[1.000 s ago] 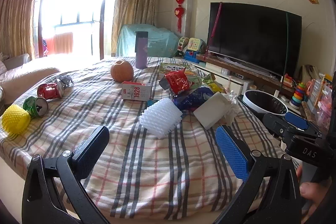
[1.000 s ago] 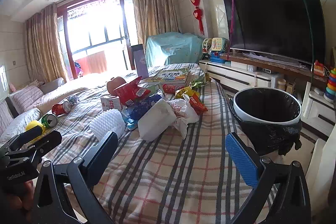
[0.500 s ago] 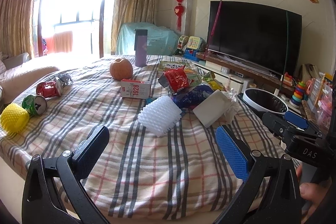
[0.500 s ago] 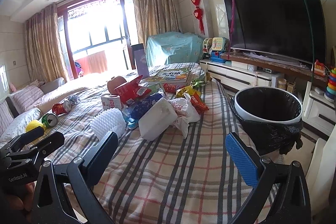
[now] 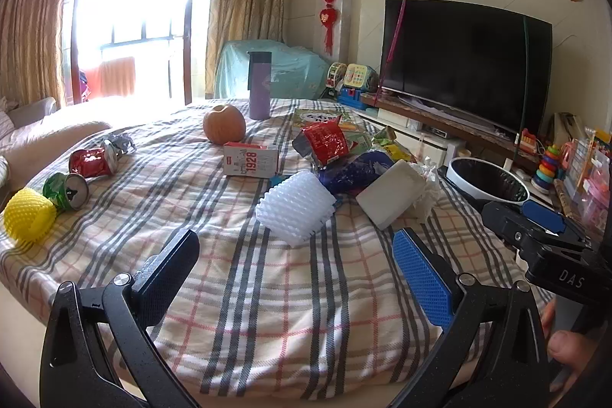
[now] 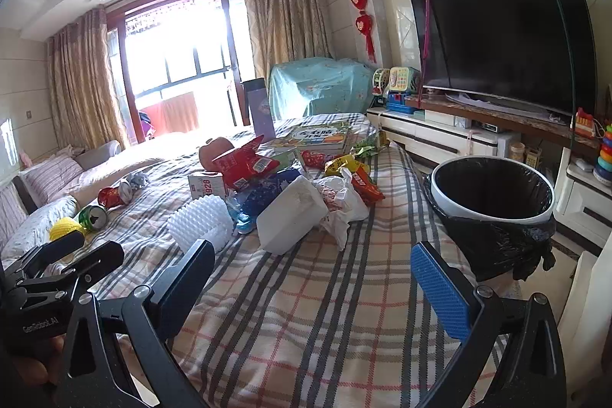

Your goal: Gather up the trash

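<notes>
left hand-held gripper (image 5: pixel 294 266): I see jaws wide, empty.
right hand-held gripper (image 6: pixel 317 278): same.
white foam net (image 5: pixel 294 207): dead ahead; light, squashy, I'd pinch its sides.

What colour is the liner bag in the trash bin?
Black; the bag shows best in the right wrist view.

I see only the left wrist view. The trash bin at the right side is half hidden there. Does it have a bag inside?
Observer: Yes. In the right wrist view, a black bag lines the trash bin and hangs below its white rim.
Operator: Does the right hand-held gripper hold something?
Observer: No. The right hand-held gripper is open, with nothing between its fingers.
Operator: What lies behind the white foam block?
Observer: A white plastic bag touches the white foam block, and an orange snack wrapper lies just behind the bag.
</notes>
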A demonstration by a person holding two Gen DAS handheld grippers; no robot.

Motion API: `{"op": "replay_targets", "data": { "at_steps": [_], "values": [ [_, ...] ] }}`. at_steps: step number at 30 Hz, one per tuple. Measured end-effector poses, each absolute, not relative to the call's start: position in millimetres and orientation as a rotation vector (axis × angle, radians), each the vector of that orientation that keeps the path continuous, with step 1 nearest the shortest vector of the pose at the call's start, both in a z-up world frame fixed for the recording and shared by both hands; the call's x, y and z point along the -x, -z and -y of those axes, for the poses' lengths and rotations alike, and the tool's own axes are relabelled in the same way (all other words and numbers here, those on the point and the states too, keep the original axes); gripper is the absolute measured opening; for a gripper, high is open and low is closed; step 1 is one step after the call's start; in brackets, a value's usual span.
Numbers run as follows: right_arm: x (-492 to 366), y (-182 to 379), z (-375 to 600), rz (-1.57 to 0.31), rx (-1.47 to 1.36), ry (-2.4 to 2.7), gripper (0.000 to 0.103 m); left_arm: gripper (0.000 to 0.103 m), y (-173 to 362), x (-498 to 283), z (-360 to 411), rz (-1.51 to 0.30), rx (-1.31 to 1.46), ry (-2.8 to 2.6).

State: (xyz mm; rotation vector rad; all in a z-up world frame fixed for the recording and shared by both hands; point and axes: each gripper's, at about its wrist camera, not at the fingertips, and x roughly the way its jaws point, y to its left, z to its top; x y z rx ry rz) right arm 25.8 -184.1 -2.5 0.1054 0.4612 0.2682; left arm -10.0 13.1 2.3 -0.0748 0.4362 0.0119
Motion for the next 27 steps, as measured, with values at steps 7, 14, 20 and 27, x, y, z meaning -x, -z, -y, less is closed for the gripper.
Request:
{"op": "replay_targets", "data": {
  "at_steps": [7,14,20,27],
  "values": [
    [-26.6,4.5,183.6,-0.465,-0.105,-0.274,0.103,0.103,-1.0,9.3,-13.5,-0.441,0.068,-0.015],
    [-26.3,5.1,182.9,-0.463,-0.105,-0.274,0.103,0.103,0.0,9.6,-12.9,-0.444,0.064,-0.015],
    [-26.7,5.9,182.2,-0.465,-0.105,-0.271,0.103,0.103,1.2,9.3,-12.8,-0.446,0.068,-0.017],
    [-33.7,10.1,183.6,-0.489,-0.114,-0.27,0.103,0.103,8.9,2.2,-16.0,-0.482,0.059,-0.039]
  ]
}}
